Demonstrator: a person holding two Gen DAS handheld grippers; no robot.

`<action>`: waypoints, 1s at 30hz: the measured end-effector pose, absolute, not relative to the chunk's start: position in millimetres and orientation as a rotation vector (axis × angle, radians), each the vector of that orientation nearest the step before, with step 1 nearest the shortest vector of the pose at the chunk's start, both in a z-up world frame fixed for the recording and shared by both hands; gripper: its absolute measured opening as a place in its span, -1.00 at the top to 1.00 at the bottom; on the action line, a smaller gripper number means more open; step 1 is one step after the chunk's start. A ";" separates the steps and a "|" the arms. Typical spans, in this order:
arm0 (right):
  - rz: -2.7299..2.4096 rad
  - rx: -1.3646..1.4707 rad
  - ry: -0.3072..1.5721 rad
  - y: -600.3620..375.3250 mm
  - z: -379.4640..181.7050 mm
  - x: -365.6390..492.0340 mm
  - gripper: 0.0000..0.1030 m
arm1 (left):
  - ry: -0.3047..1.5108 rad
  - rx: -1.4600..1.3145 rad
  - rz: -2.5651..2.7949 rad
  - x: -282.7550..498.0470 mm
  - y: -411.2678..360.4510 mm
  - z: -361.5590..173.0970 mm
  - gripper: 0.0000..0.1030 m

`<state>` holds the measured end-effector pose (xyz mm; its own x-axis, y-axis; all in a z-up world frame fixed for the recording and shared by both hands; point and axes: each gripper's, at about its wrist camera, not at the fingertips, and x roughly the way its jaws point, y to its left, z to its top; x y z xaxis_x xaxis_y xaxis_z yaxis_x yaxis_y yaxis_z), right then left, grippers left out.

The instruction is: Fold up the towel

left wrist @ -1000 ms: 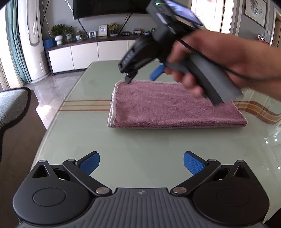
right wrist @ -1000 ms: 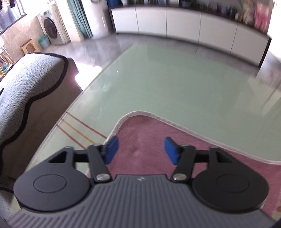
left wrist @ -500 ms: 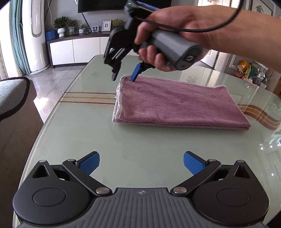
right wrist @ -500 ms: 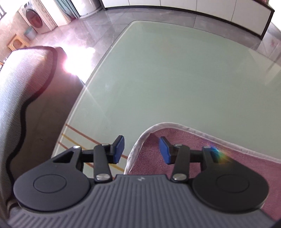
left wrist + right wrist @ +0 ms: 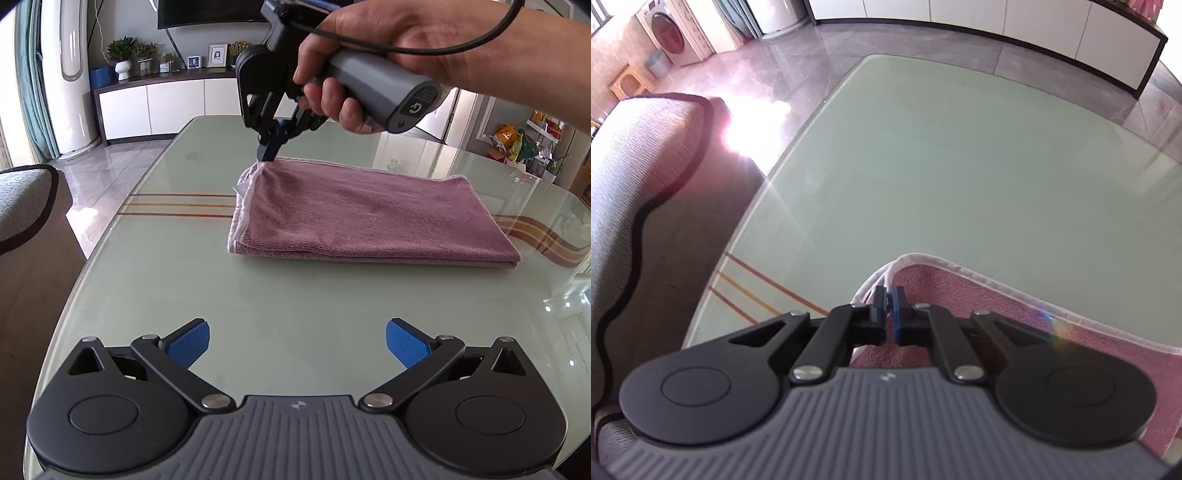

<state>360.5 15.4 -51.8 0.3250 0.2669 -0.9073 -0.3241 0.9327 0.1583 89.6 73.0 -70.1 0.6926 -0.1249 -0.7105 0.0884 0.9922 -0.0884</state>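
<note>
Pink towel [image 5: 369, 210] is lying folded on the glass table [image 5: 295, 295], long edge facing the L gripper. R gripper [image 5: 266, 149] is pinching towel's far-left corner, jaws closed tight on the white hem, corner lifting slightly. L gripper [image 5: 297, 345] is hovering near table edge w/ jaws wide, nothing between them.

One folded towel [image 5: 369, 218] on one glass tabletop [image 5: 295, 295]. Two tongs: left tongs [image 5: 297, 343], right tongs [image 5: 271, 147]. One hand [image 5: 388, 55]. Three coloured stripes [image 5: 177, 205] across tabletop.
</note>
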 end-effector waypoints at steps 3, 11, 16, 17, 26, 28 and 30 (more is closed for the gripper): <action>0.394 -0.022 1.183 12.9 -51.6 370.2 0.94 | 0.794 -0.044 -0.120 88.2 71.6 -69.6 -0.99; 0.384 0.035 1.236 25.6 -66.5 382.2 0.94 | 0.798 -0.043 -0.117 87.5 71.9 -71.0 -0.99; 0.362 0.009 1.238 32.5 -66.2 382.5 0.94 | 0.804 -0.047 -0.114 87.1 73.8 -73.5 -0.99; 0.361 0.005 1.237 31.6 -65.5 382.0 0.94 | 0.804 -0.048 -0.114 87.0 74.1 -73.9 -0.99; 0.375 0.048 1.193 3.7 -46.6 368.6 0.94 | 0.796 -0.045 -0.131 84.0 70.0 -72.4 -0.99; 0.394 0.074 1.181 -6.9 -40.2 360.9 0.94 | 0.793 -0.039 -0.136 82.8 67.9 -71.5 -0.99; 0.416 0.101 1.178 -17.7 -35.3 352.0 0.94 | 0.791 -0.037 -0.138 82.2 66.9 -71.2 -0.99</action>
